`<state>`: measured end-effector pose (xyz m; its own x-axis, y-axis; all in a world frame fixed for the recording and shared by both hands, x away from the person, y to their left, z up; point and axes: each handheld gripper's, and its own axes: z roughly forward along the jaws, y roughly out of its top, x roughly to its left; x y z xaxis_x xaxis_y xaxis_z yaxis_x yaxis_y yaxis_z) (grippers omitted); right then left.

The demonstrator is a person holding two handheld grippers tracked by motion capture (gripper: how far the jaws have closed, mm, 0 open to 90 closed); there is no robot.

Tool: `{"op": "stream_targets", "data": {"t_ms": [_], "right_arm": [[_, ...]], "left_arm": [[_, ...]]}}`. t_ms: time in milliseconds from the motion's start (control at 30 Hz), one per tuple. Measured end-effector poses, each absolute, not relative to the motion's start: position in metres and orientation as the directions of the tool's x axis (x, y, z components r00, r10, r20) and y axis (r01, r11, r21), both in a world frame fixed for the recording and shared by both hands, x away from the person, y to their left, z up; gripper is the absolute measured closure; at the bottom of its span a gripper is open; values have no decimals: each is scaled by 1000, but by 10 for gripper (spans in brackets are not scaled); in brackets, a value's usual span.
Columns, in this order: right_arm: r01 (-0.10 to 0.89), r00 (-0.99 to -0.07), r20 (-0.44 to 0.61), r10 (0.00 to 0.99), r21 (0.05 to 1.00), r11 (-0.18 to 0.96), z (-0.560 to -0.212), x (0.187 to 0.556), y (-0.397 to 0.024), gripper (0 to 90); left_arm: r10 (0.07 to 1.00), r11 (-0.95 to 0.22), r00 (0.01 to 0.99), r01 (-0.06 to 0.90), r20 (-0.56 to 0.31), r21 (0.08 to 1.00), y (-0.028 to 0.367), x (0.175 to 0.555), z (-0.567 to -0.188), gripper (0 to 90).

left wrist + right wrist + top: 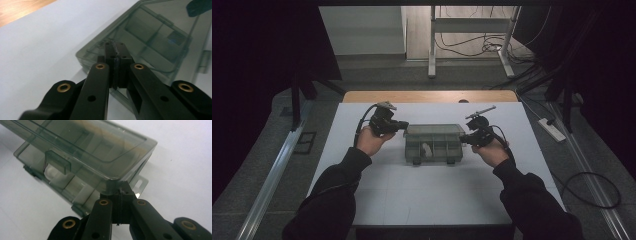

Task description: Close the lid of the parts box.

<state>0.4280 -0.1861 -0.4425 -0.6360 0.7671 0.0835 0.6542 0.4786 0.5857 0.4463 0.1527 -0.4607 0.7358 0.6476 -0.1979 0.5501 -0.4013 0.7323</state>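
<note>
box [434,143] lid sits half raised; my left gripper [403,125] and right gripper [463,139], jaws pressed together and empty, nudge its ends to lift it.

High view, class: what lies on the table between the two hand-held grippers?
In the high view, a smoky clear compartment box lies between the left hand-held gripper and the right hand-held gripper, each with shut jaws at one end.

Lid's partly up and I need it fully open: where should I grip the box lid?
Grip the lid by its front latch tab, coming from the front. The tab juts out below the lid rim as a thin lip that jaws can pinch; the shut right gripper sits under a corner.
</note>
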Motion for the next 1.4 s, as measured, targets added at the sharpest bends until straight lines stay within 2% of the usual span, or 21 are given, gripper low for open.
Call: {"op": "stream_targets", "data": {"t_ms": [600, 900, 1300, 1400], "right_arm": [[644, -689, 104, 718, 542, 540, -457, 399, -186, 896], [616, -734, 147, 663, 556, 558, -452, 385, -183, 896], [557, -730, 22, 684, 599, 575, -456, 401, -184, 897], [562, -723, 17, 691, 597, 573, -460, 405, -183, 897]], "left_arm": [[639, -406, 733, 579, -233, 707, 142, 408, -467, 892], [656, -431, 725, 588, -209, 685, 135, 395, -474, 892], [676, -444, 709, 610, -201, 657, 127, 386, -486, 893], [688, -408, 692, 619, -220, 671, 128, 383, -489, 893]]}}
